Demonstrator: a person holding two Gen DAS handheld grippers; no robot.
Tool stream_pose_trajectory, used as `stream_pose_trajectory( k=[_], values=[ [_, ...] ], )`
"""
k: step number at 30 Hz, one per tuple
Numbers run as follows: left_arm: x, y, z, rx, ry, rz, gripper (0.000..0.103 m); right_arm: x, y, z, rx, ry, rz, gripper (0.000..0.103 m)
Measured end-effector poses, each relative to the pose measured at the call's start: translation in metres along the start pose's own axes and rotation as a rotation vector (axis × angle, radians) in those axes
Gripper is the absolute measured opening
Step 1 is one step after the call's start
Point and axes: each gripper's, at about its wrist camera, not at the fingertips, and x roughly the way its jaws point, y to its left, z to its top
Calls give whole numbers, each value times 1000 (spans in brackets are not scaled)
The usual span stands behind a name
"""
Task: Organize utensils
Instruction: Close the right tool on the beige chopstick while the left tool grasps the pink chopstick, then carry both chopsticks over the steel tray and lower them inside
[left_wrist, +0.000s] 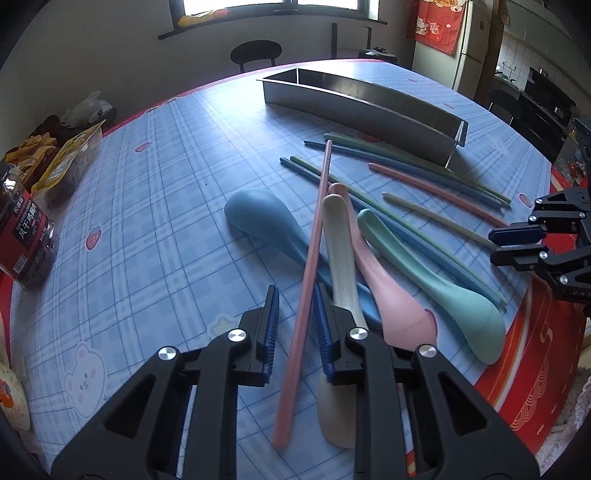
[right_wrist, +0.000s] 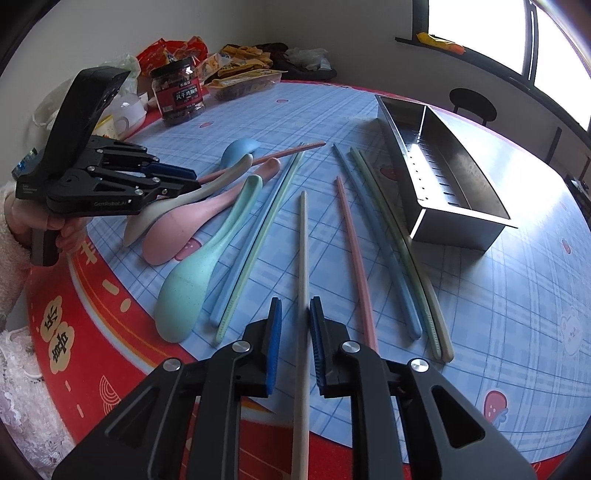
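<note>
pink chopstick (left_wrist: 308, 266) between parted left claw (left_wrist: 294, 314) fingers

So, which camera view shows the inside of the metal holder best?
The right wrist view: the metal holder is seen from its end, showing the slotted floor and a divider. The left wrist view shows mostly its long outer wall and only the rim.

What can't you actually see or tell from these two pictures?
- Beige spoon: left wrist view, its middle is covered by the left gripper.
- Beige chopstick: right wrist view, its near end runs off the bottom edge, past the right gripper.
- Metal tray: left wrist view, its near wall hides the floor.
- Jar: the small print is unreadable.
</note>
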Motion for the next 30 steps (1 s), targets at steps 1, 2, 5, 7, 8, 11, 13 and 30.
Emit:
stream_pose_trajectory(
  k=[1, 2, 5, 7, 8, 11, 13, 30],
  values=[
    [1, 0, 0, -4, -3, -3, 20, -1, 1, -1, -2, 4, 1, 21],
    [2, 1, 1, -9, -6, -5, 19, -1, 1, -1, -2, 8, 4, 22],
    [2, 1, -1, -22, -36, 5, 17, -3, 3, -3, -10, 20, 7, 27],
    [1, 0, -3, -23, -46, 8, 14, -4, 6, -5, -32, 30, -12, 28],
    [0, 0, -4, -24, -51, 1, 12, -5, 6, -6, -41, 32, -18, 28],
    [-2, -1, -7, -28, -69, 20, 10, -6, 5, -8, -34, 30, -22, 26],
    [-6, 2, -8, -44, -90, 34, 10, -6, 6, -8, -25, 27, -42, 23],
    [-39, 58, -26, -355, -259, 21, 11, 18, 3, 20, 0, -9, -72, 7]
  ],
)
